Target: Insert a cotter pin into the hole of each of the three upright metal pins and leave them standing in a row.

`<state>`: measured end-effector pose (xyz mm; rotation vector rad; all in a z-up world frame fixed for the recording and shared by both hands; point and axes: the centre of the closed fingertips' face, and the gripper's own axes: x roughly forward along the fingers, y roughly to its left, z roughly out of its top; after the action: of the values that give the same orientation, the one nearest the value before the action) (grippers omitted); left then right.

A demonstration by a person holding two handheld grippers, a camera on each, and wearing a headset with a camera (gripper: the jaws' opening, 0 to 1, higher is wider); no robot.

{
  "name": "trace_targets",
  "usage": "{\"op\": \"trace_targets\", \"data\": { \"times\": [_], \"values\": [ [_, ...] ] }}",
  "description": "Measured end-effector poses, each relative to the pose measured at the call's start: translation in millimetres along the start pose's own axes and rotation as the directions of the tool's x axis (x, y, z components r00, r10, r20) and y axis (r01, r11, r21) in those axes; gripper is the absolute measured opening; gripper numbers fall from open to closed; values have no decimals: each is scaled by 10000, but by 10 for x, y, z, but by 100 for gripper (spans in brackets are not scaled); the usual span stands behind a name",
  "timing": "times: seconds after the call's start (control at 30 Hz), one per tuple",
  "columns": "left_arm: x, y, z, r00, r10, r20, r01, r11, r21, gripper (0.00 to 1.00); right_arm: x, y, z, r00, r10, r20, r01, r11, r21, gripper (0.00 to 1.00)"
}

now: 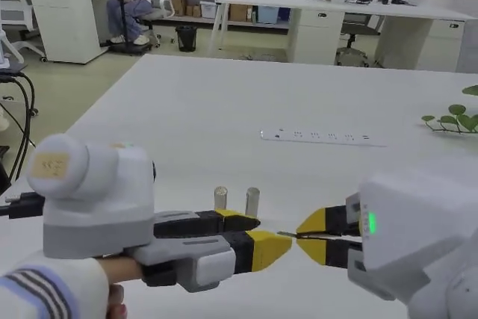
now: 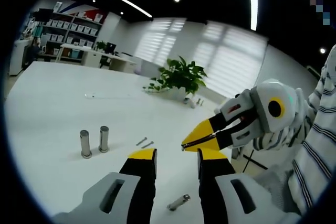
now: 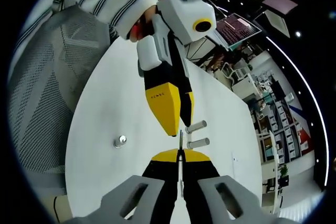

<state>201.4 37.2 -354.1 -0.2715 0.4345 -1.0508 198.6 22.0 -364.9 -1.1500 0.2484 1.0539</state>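
Currently the right tool is clamped on a cotter pin. In the right gripper view the thin pin pokes straight up from between the closed yellow tips at lower centre.

Left tool: jaws apart, nothing between them, yellow tips at bottom centre of the left gripper view.

In the head view the two tools meet tip to tip at lower centre of frame. The cotter pin's free end sits just beside the left tool's yellow tip; whether they touch cannot be told.

Two upright metal pins stand side by side, close but apart, on the white tabletop. They are left of centre in the left gripper view and just above the left tool in the head view.

A third metal pin lies on its side at the bottom of the left gripper view, well apart from the standing pair.

Two loose cotter pins lie flat just right of the standing pair.

A power strip lies further up the tabletop, and a potted plant is near its far edge
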Motion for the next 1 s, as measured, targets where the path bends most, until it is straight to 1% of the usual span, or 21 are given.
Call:
{"op": "trace_targets", "data": {
  "times": [0.13, 0.27, 0.4, 0.53, 0.6, 0.67, 0.73, 1.0],
  "values": [
    [7, -41, -16, 9998, -186, -56, 186, 9998, -68, 14, 5, 11, 25, 10000, -4, 58, 4, 10000, -65, 0],
    [10, -57, -45, 9995, -255, -195, 256, 9997, 31, 5, 12, 24, 41, 9999, 49, 102, -49, 10000, -42, 0],
    [5, -40, -58, 9994, -225, -251, 226, 9997, 30, 5, 21, 36, 57, 9999, 104, 131, -103, 9999, -62, 0],
    [6, -36, -40, 9996, -215, -183, 217, 9997, 98, 1, 29, 49, 76, 9998, 129, 180, -128, 9999, -81, 0],
    [2, -43, -42, 9994, -276, -225, 278, 9995, 118, 0, 27, 56, 85, 9997, 155, 188, -153, 9998, -109, 0],
    [-5, -46, -51, 9991, -302, -310, 310, 9992, 243, 0, 22, 57, 93, 9996, 168, 213, -166, 9998, -109, 0],
    [-9, -50, -60, 9988, -322, -369, 331, 9992, 241, 0, 19, 58, 100, 9995, 178, 244, -177, 9998, -23, 0],
    [2, -78, -63, 9983, -402, -428, 422, 9980, 476, 0, 11, 68, 136, 9993, 175, 325, -171, 9998, -131, 0]
  ]
}}
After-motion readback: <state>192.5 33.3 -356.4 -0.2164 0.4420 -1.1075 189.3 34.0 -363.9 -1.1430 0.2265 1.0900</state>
